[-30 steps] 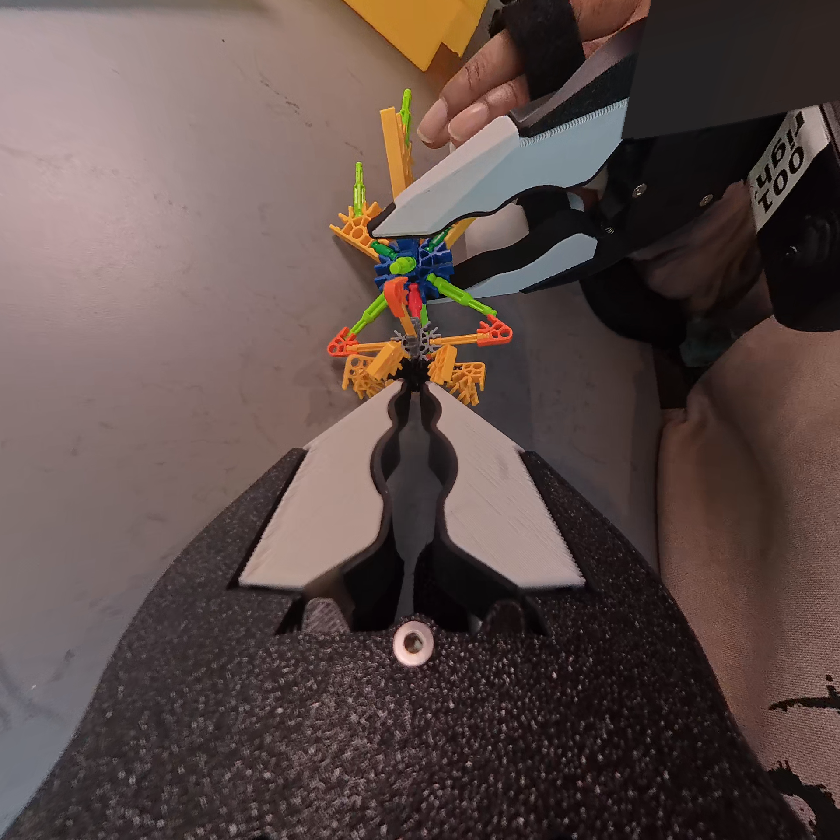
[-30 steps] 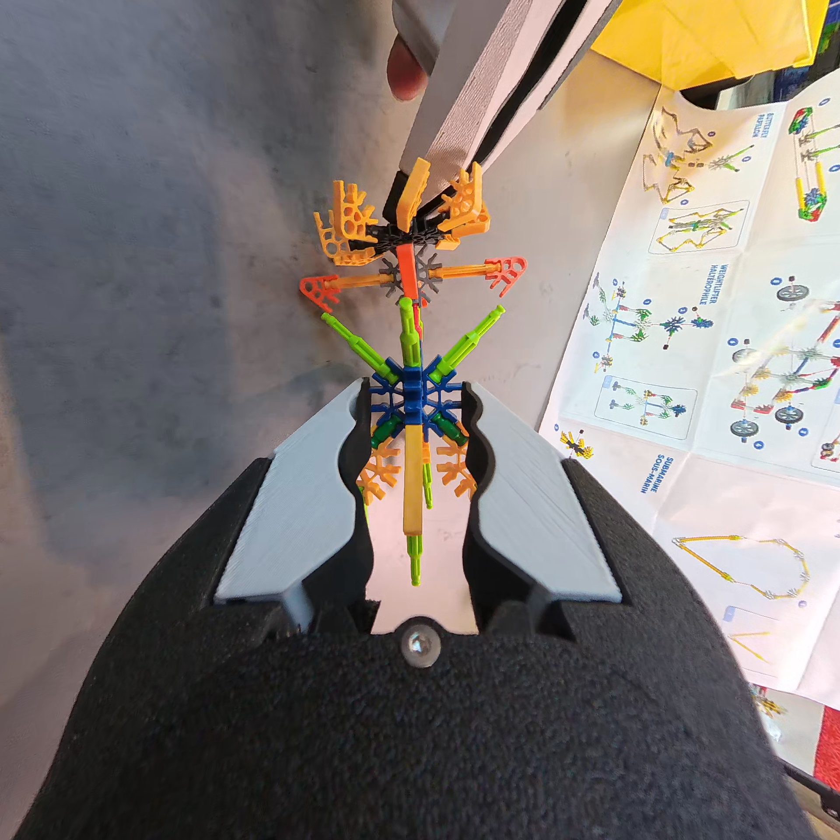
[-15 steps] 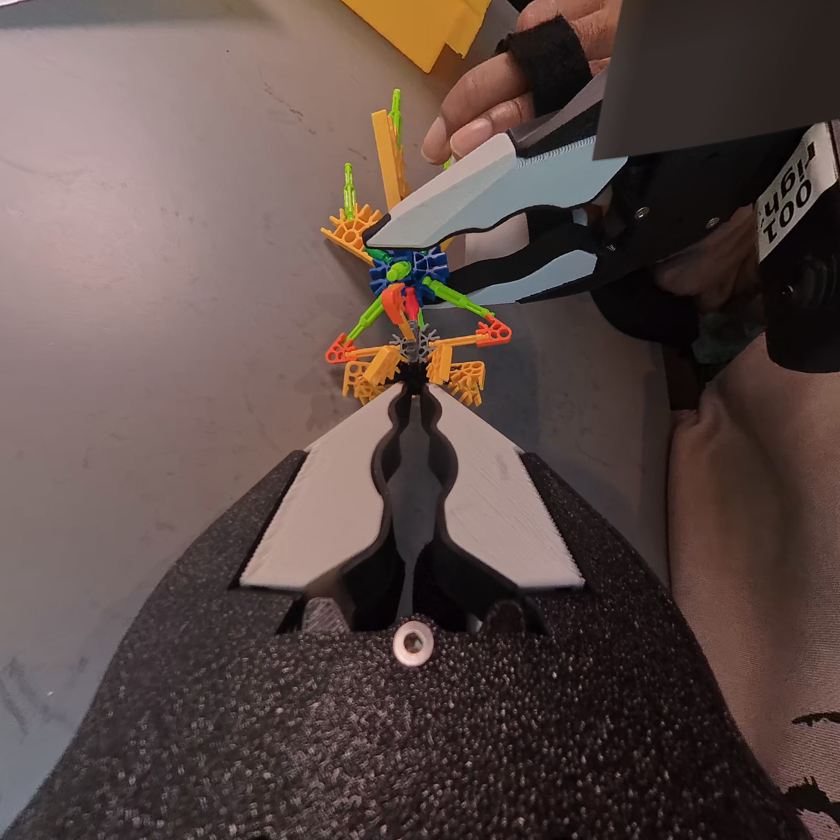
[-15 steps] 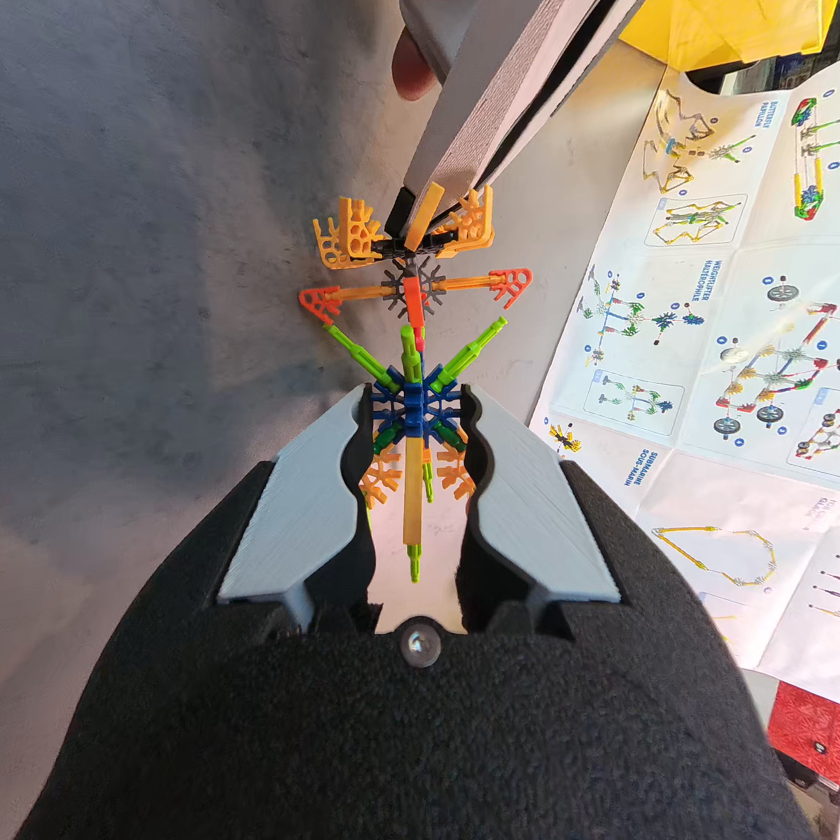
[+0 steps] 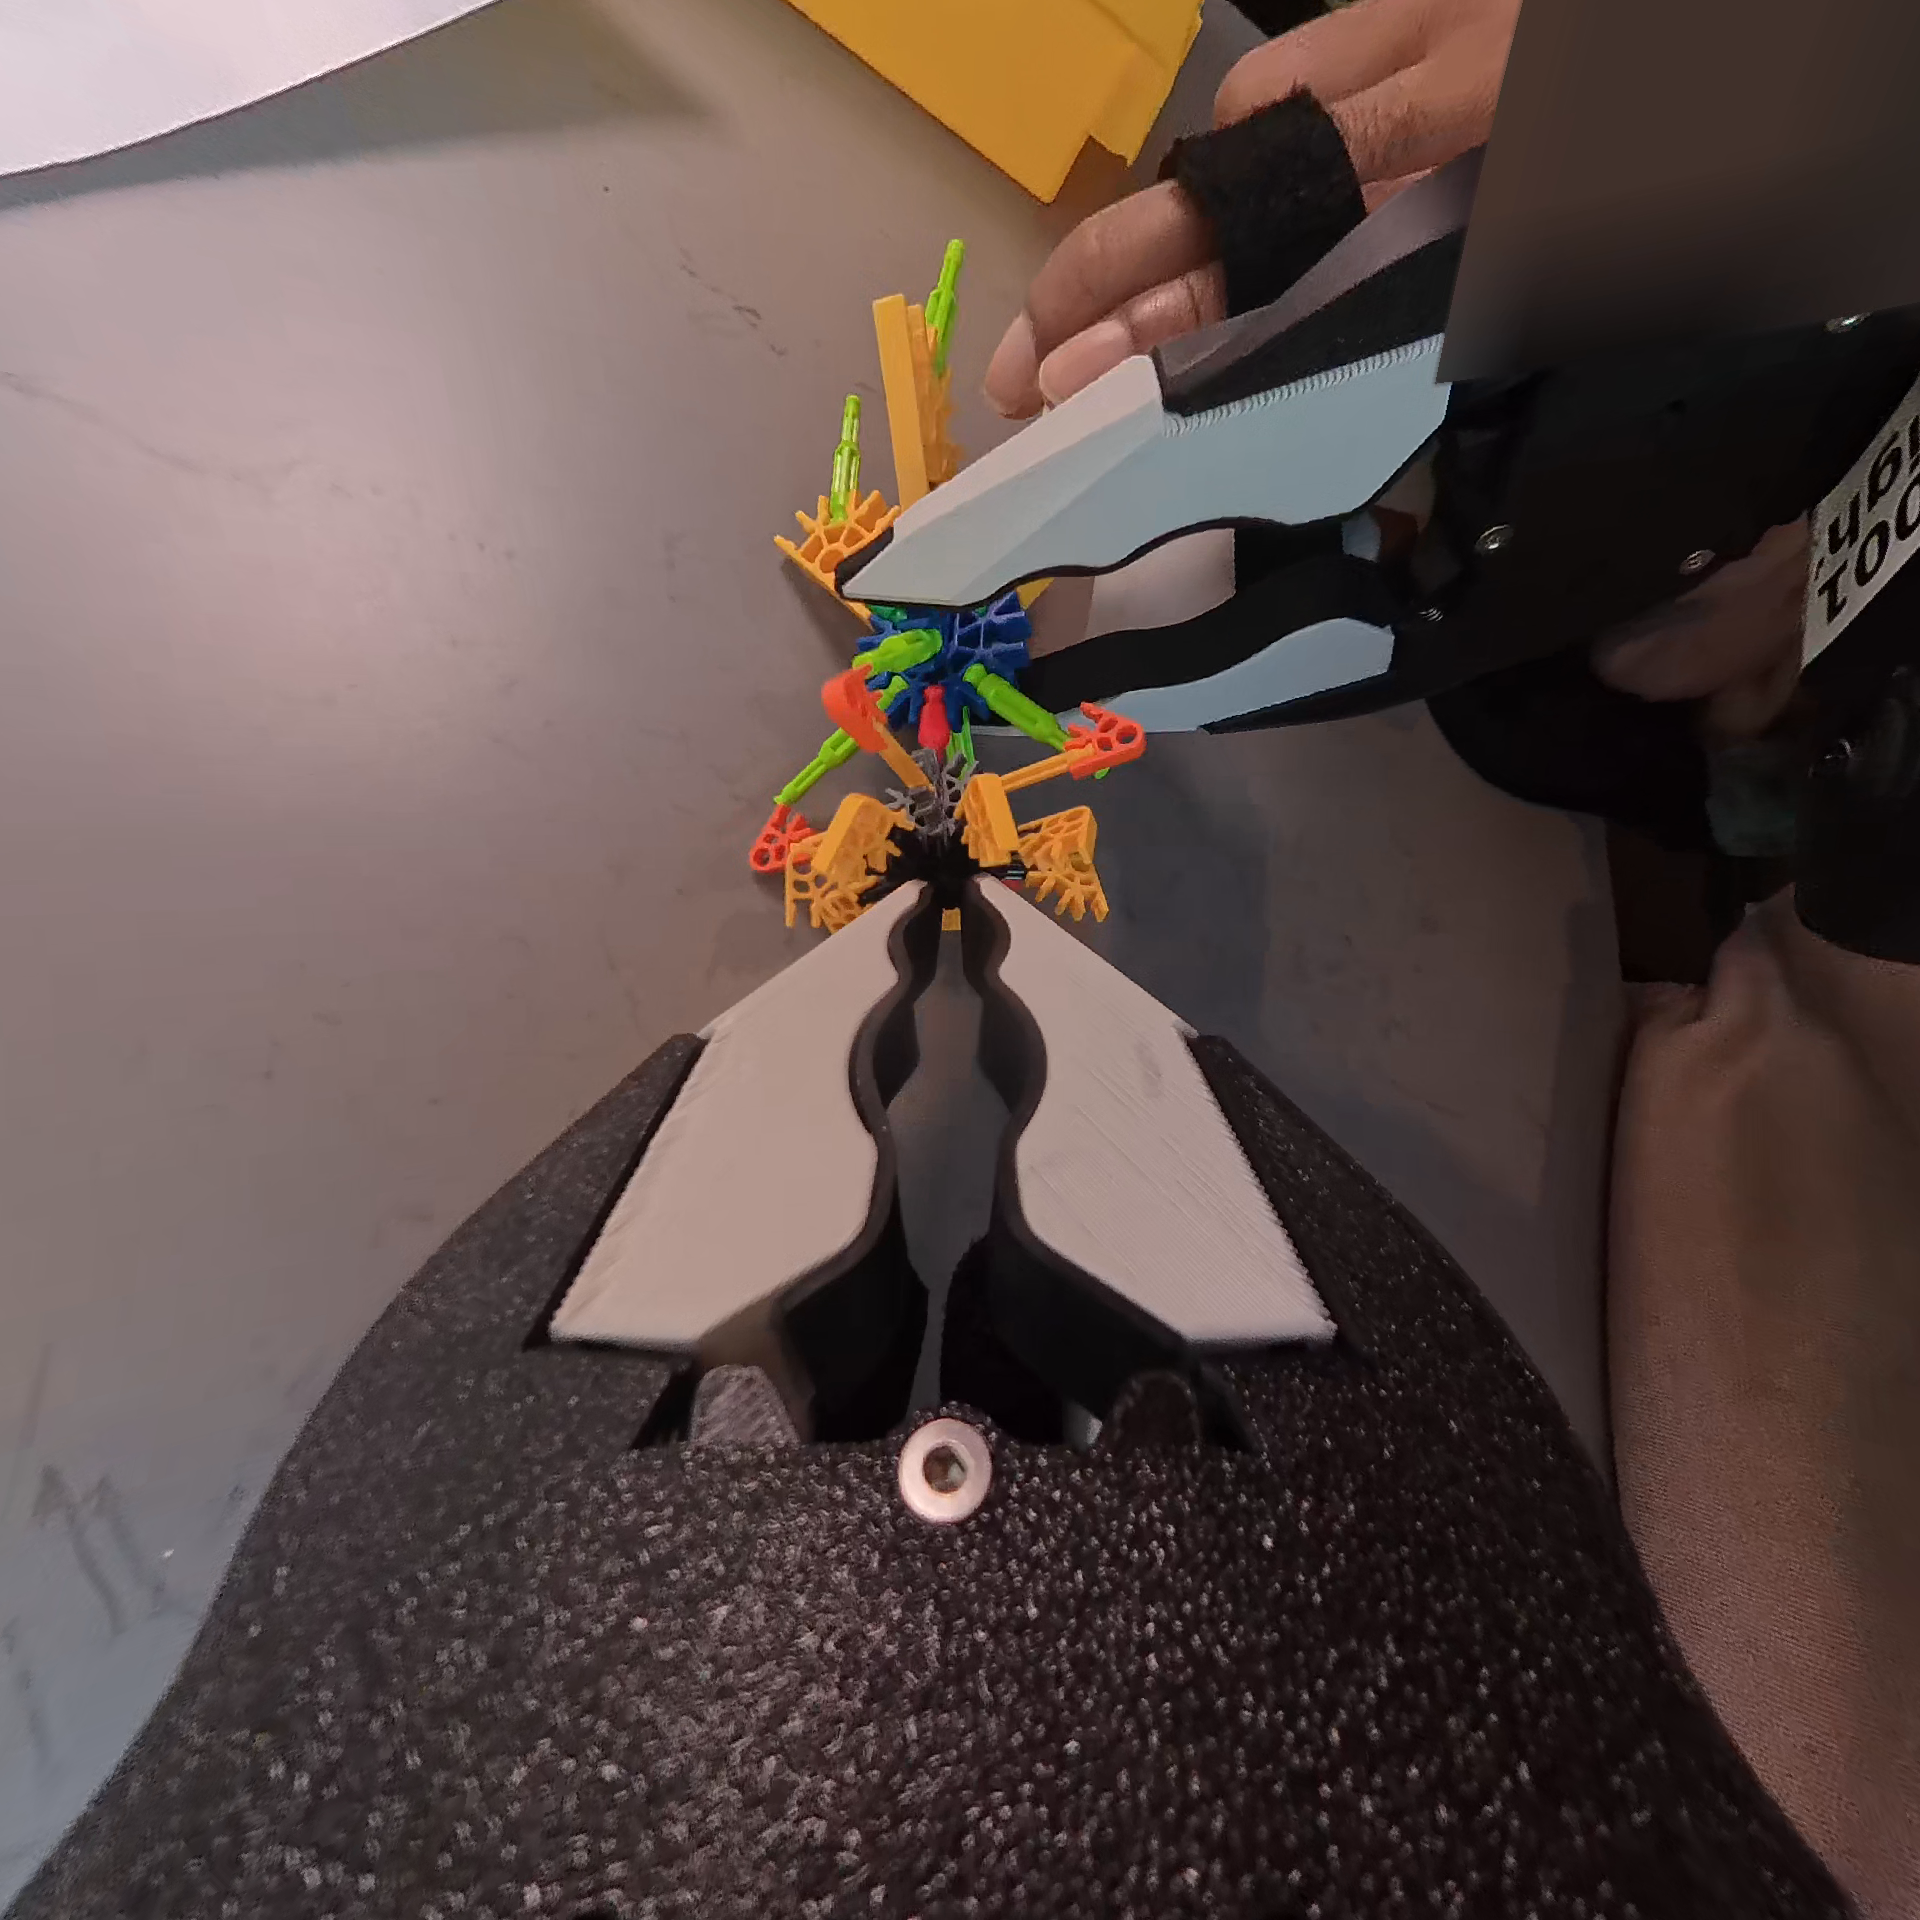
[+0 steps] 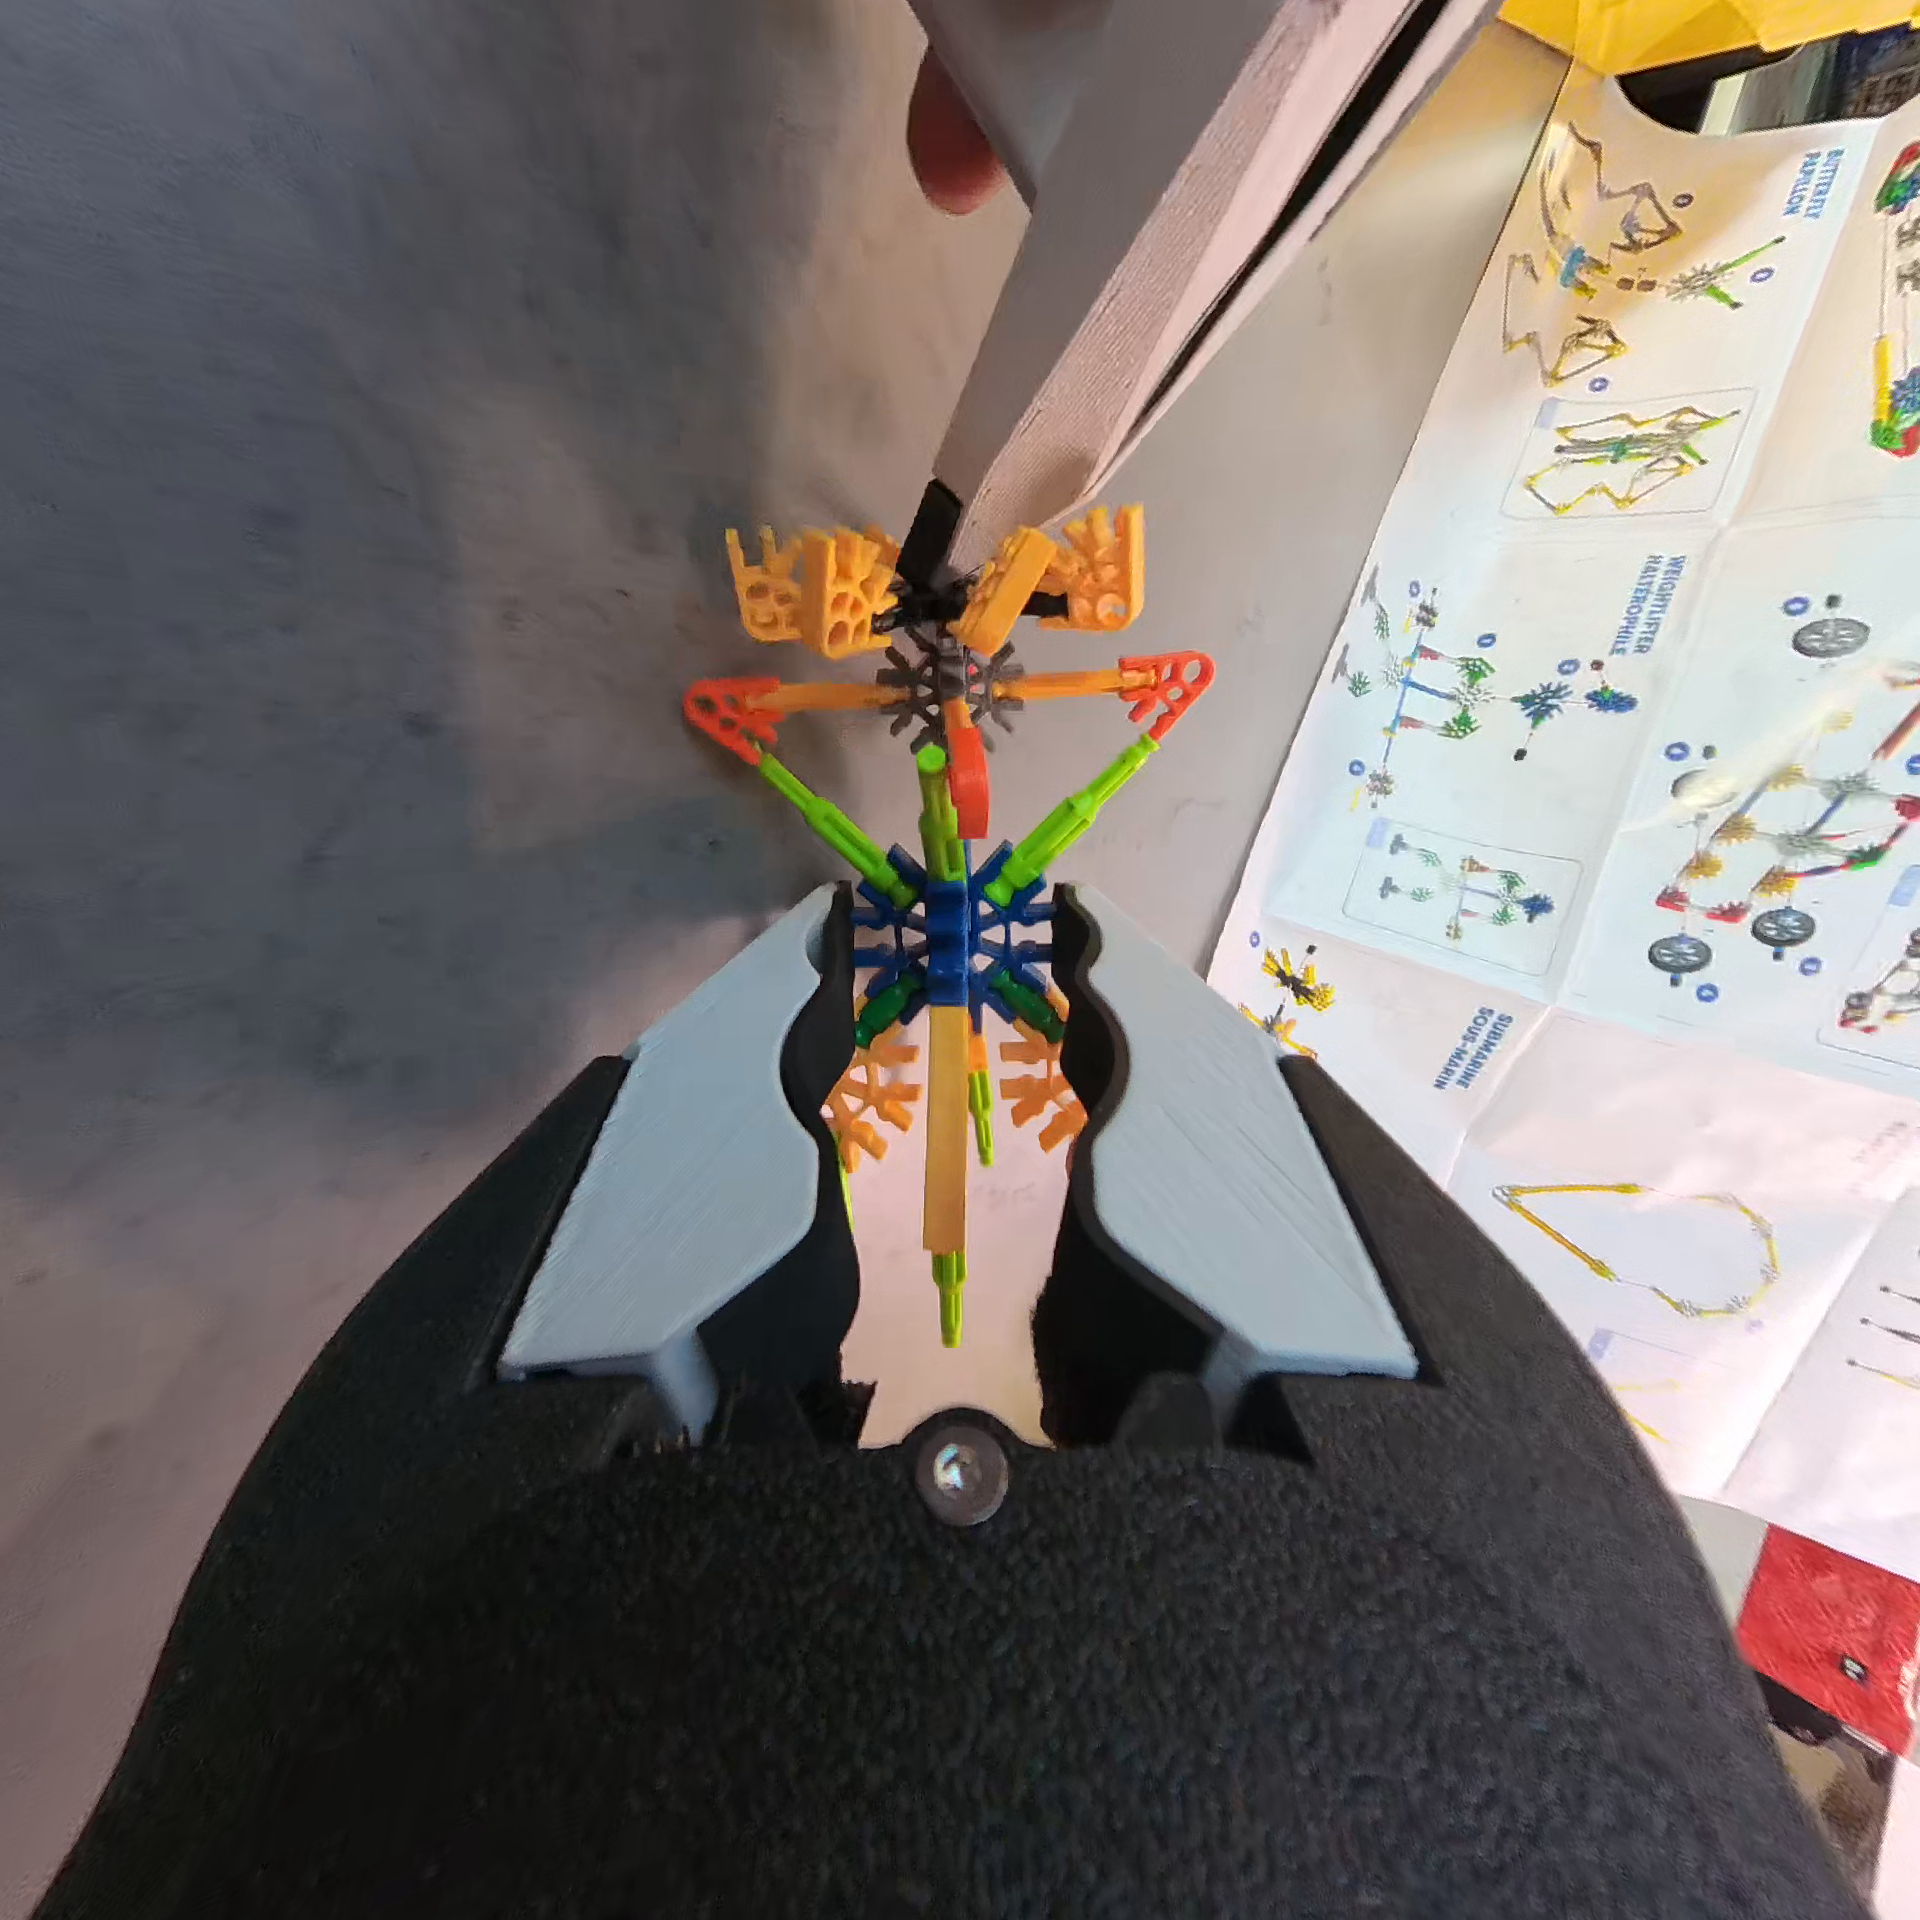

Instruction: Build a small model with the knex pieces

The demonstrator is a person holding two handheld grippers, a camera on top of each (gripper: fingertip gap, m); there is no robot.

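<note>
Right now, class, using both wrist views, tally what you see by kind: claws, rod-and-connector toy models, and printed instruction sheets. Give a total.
claws: 2, the left claw and the right claw, both gripping the model
toy model: 1
instruction sheet: 1
total: 4

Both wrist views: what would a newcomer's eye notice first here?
A small colourful rod-and-connector toy is pinched from two ends. The right hand-held gripper clamps its blue hub; the left hand-held gripper is shut on its black connector. An unfolded instruction sheet lies on the grey table at the right.
</note>
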